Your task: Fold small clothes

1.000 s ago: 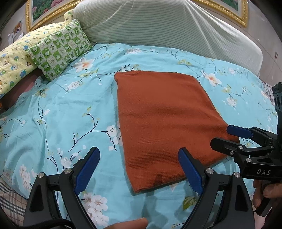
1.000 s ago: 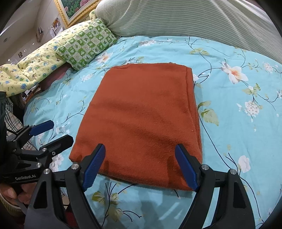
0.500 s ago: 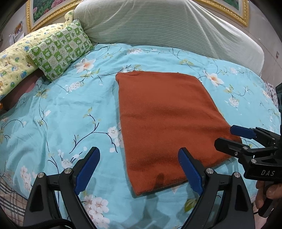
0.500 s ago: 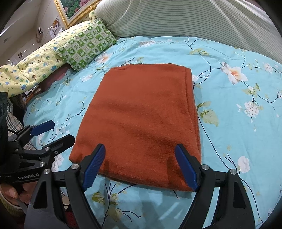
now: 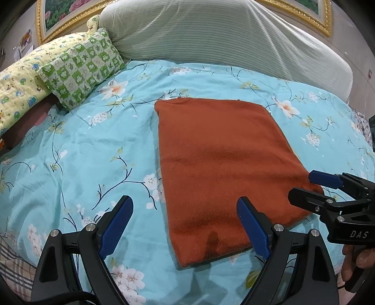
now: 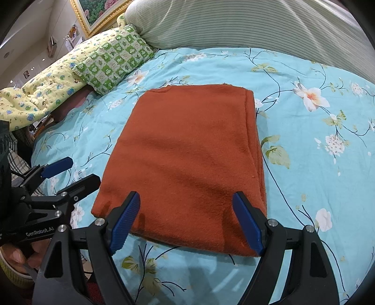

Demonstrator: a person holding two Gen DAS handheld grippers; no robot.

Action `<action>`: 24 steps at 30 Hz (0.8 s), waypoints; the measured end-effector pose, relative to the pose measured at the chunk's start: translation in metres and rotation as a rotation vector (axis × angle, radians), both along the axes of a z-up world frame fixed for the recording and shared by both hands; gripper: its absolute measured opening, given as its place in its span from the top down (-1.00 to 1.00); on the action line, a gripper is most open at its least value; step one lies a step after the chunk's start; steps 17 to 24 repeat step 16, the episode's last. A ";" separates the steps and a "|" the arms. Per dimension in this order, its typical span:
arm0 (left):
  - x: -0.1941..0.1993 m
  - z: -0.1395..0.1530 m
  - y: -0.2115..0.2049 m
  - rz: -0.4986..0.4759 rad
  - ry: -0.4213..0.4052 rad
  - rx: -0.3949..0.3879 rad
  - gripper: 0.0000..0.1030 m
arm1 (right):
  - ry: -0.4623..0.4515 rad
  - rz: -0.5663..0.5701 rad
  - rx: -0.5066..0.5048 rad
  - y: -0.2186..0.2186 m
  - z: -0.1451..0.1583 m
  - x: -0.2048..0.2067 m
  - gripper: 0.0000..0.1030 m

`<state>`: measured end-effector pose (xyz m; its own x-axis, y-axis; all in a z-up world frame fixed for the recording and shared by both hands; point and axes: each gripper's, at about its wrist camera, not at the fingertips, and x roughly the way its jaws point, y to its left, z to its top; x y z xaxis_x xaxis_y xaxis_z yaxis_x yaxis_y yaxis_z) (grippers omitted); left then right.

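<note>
Place: home bedroom | landmark: bed under a blue floral sheet [image 5: 93,150] | at its head – striped grey-green bolster [image 5: 211,35], green checked pillow [image 5: 82,70], yellow cartoon quilt [image 6: 46,89] | above the bed's head – gilt-framed flower painting [image 5: 65,14]

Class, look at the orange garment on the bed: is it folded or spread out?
Folded. The orange garment lies as a compact rectangle on the floral bedcover, with stacked layers visible along its right edge.

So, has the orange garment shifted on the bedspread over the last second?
No. The orange garment keeps its place against the bedspread's flower print in both views.
</note>
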<state>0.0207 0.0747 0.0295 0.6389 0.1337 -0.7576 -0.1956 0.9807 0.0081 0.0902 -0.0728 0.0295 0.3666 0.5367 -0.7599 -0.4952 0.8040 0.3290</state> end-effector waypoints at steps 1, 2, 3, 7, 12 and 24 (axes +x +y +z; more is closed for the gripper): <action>0.001 0.000 0.001 0.000 -0.001 -0.002 -0.76 | 0.000 0.000 0.001 0.000 0.000 0.001 -0.58; 0.001 0.000 0.002 0.003 -0.002 -0.002 -0.76 | -0.001 0.000 0.002 -0.001 0.001 0.001 -0.58; 0.002 0.000 0.002 0.005 -0.003 -0.001 -0.76 | -0.002 0.000 0.003 -0.001 0.001 0.002 -0.58; 0.005 0.000 0.003 0.004 0.002 -0.001 -0.76 | -0.002 -0.001 0.002 -0.001 0.002 0.002 -0.58; 0.007 -0.002 0.005 0.006 0.008 -0.017 -0.76 | -0.002 0.001 0.002 -0.001 0.002 0.003 -0.58; 0.008 -0.001 0.006 0.005 0.009 -0.024 -0.76 | 0.000 -0.001 0.006 -0.002 0.003 0.004 -0.58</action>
